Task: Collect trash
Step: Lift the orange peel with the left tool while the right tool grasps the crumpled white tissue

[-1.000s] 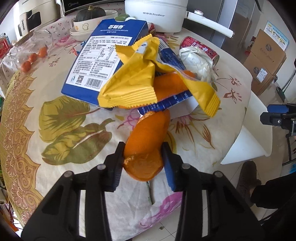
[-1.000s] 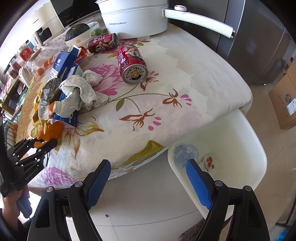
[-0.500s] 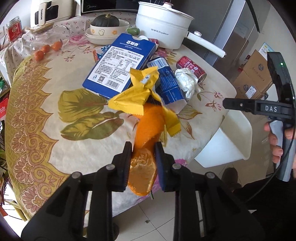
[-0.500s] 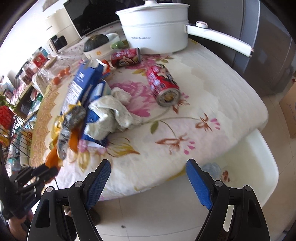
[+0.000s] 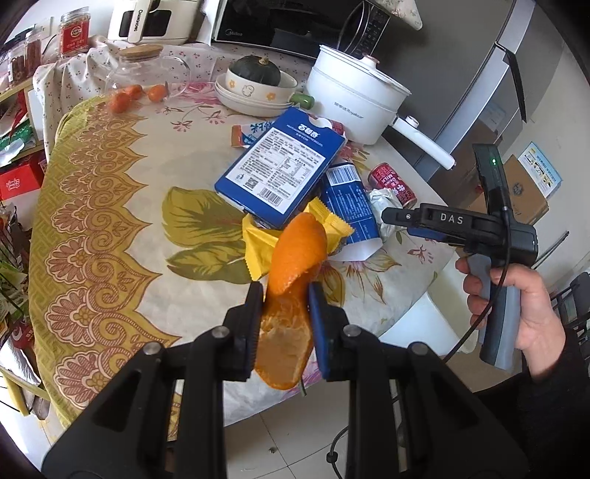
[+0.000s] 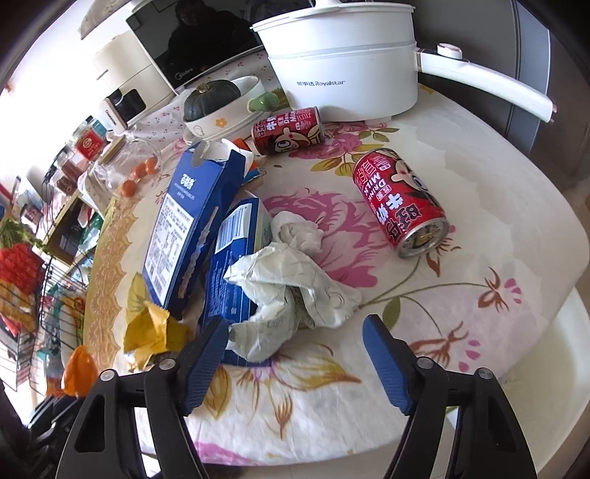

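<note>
My left gripper point(image 5: 285, 294) is shut on an orange peel point(image 5: 295, 258) and holds it above the table's near edge; the peel also shows at the far left of the right wrist view point(image 6: 77, 370). A yellow wrapper point(image 5: 258, 245), two blue cartons point(image 5: 284, 165), crumpled white paper point(image 6: 291, 272) and two red cans point(image 6: 400, 202) lie on the floral tablecloth point(image 5: 110, 221). My right gripper point(image 6: 295, 331) is open and empty, just in front of the crumpled paper. It also shows in the left wrist view point(image 5: 391, 215). A white bin point(image 6: 545, 353) stands below the table edge.
A white electric pot point(image 6: 343, 59) with a long handle stands at the back. A bowl with a dark squash point(image 5: 258, 72), small oranges point(image 5: 129, 97), a glass jug, a microwave point(image 5: 295, 22) and jars crowd the far side. Cardboard boxes point(image 5: 523, 191) sit on the floor.
My left gripper has lifted the orange peel up and back off the table, away from the yellow wrapper. My right gripper has moved over the table toward the crumpled paper.
</note>
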Demonstrator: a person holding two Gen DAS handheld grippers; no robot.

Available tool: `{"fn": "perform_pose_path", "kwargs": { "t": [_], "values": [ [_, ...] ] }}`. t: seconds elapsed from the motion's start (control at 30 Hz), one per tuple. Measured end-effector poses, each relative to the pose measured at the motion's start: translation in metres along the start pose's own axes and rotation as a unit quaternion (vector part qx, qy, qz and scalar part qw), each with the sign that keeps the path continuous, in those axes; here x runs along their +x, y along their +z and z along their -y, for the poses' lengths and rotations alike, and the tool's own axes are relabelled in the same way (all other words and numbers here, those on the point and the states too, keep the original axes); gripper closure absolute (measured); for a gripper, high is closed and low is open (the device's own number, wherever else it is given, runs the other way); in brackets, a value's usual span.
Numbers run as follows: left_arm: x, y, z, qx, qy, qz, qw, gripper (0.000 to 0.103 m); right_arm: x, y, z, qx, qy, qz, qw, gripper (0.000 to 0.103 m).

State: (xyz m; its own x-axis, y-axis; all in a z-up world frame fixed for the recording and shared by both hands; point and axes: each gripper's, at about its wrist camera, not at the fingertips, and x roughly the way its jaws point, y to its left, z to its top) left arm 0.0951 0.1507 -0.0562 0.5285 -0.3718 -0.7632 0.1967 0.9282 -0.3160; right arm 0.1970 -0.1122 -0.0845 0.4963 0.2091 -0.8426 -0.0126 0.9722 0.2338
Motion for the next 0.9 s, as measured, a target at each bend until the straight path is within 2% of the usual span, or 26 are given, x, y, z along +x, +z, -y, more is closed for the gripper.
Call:
{"fn": "perform_pose_path", "kwargs": {
  "t": [0.03, 0.13, 0.2, 0.57, 0.9],
  "values": [
    [-0.001, 0.0, -0.002, -0.003, 0.001, 0.0, 1.0, 0.076, 0.004, 0.001, 0.001, 0.004, 0.001, -0.003, 1.0, 0.04],
    [-0.001, 0.002, -0.007, -0.012, 0.002, 0.001, 0.9999, 0.076, 0.012, 0.002, 0.006, 0.014, 0.006, -0.013, 1.0, 0.062],
    [0.0, 0.004, -0.007, -0.013, 0.004, 0.002, 0.9999, 0.076, 0.013, 0.002, 0.008, 0.013, 0.013, -0.017, 1.0, 0.089],
    [0.008, 0.006, 0.011, 0.0, 0.004, -0.002, 1.0, 0.076, -0.018, -0.004, 0.011, -0.015, -0.005, 0.0, 1.0, 0.093],
    [0.024, 0.013, 0.061, 0.029, -0.022, -0.003, 0.9993, 0.076, -0.065, -0.016, 0.042, -0.024, -0.019, 0.012, 0.999, 0.093]
  ]
}}
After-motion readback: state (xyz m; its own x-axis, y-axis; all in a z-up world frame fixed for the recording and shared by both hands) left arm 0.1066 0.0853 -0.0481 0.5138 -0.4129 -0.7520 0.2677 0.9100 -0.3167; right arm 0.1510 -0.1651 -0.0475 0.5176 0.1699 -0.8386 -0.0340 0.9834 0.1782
